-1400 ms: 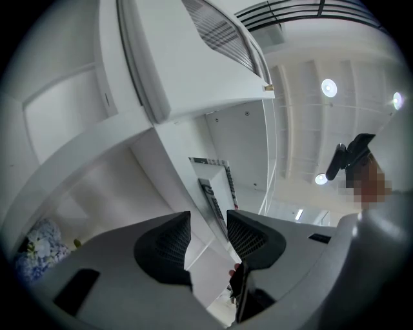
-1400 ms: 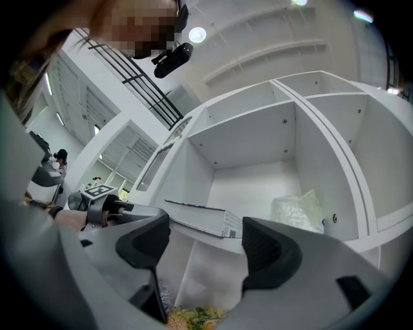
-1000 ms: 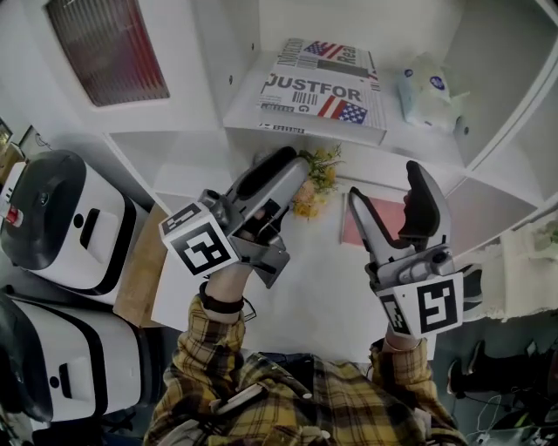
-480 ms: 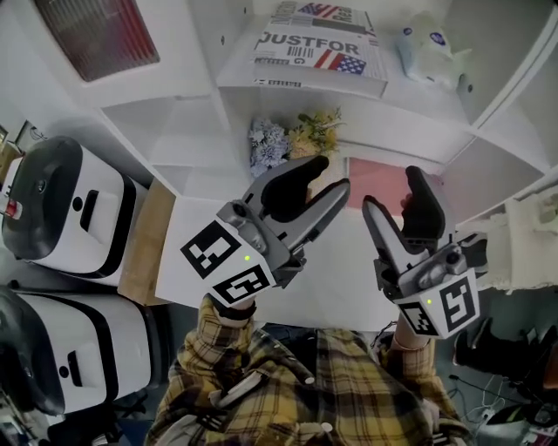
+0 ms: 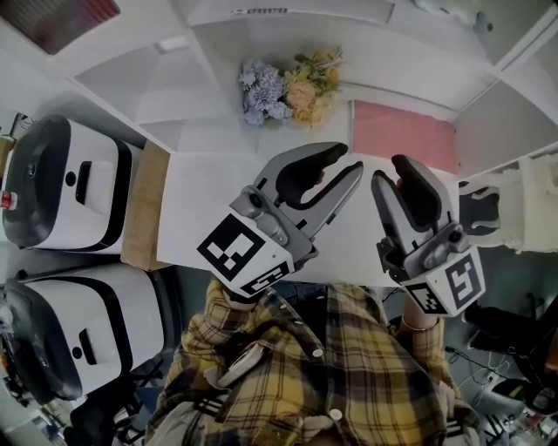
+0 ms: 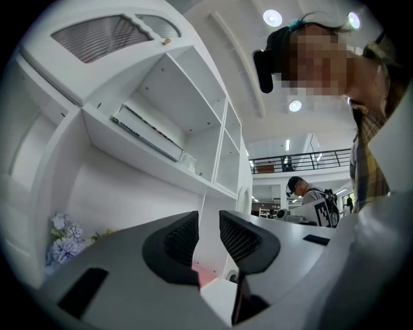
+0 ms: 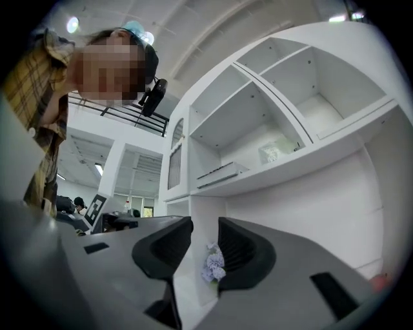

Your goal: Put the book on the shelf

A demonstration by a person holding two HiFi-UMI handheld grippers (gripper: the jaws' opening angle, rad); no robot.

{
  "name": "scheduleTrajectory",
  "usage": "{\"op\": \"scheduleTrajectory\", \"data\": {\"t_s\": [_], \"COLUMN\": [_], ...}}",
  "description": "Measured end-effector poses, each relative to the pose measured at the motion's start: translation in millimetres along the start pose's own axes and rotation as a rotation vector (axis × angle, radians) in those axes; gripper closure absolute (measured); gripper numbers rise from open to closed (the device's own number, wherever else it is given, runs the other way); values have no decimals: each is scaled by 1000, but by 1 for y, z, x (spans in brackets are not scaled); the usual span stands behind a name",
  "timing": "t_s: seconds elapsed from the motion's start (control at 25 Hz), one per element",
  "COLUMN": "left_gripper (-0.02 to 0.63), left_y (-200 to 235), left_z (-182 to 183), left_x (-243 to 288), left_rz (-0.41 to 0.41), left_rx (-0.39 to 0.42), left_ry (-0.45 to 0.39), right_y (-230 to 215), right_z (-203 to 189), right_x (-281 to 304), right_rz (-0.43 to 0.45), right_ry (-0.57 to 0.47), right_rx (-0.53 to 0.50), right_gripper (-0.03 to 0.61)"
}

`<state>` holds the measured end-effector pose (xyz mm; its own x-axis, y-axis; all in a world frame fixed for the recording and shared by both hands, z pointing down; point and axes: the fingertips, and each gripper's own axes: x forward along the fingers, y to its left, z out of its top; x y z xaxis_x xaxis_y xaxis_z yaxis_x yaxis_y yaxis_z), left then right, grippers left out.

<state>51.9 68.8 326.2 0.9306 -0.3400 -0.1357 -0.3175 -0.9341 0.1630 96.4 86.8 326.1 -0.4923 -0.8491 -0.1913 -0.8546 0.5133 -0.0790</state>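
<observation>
The book (image 6: 146,133) lies flat on a white shelf board (image 6: 135,151), white with a red stripe along its edge. It also shows in the right gripper view as a thin slab (image 7: 221,173). Only the book's front edge (image 5: 261,10) shows at the top of the head view. My left gripper (image 5: 343,163) and right gripper (image 5: 392,172) hover side by side over the white table (image 5: 200,196), well below the shelf and apart from the book. Both pairs of jaws are closing, a narrow gap remains, and nothing is between them (image 6: 208,222) (image 7: 205,235).
A bunch of blue and yellow flowers (image 5: 288,85) and a flat pink item (image 5: 403,131) sit in the compartment under the shelf. A pack of tissues (image 7: 277,151) lies on the shelf beside the book. Two white-and-black appliances (image 5: 61,179) (image 5: 74,335) stand at the left.
Both grippers have drawn back from the shelf toward the person and their jaws have narrowed. The book stays on the shelf and has slid almost out of the head view.
</observation>
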Motion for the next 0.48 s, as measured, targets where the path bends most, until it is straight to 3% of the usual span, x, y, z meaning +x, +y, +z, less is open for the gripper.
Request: {"op": "scheduleTrajectory", "data": {"t_s": [0.48], "left_gripper": [550], "left_y": [-3], "left_z": [-66], "left_x": [-4], "left_rz": [1], "left_rx": [-62], "left_ry": [108], "right_y": [0], "right_z": [-63], "right_x": [-13], "right_rz": [21], "right_ry": [125], "right_rx": [24], "right_gripper": [525]}}
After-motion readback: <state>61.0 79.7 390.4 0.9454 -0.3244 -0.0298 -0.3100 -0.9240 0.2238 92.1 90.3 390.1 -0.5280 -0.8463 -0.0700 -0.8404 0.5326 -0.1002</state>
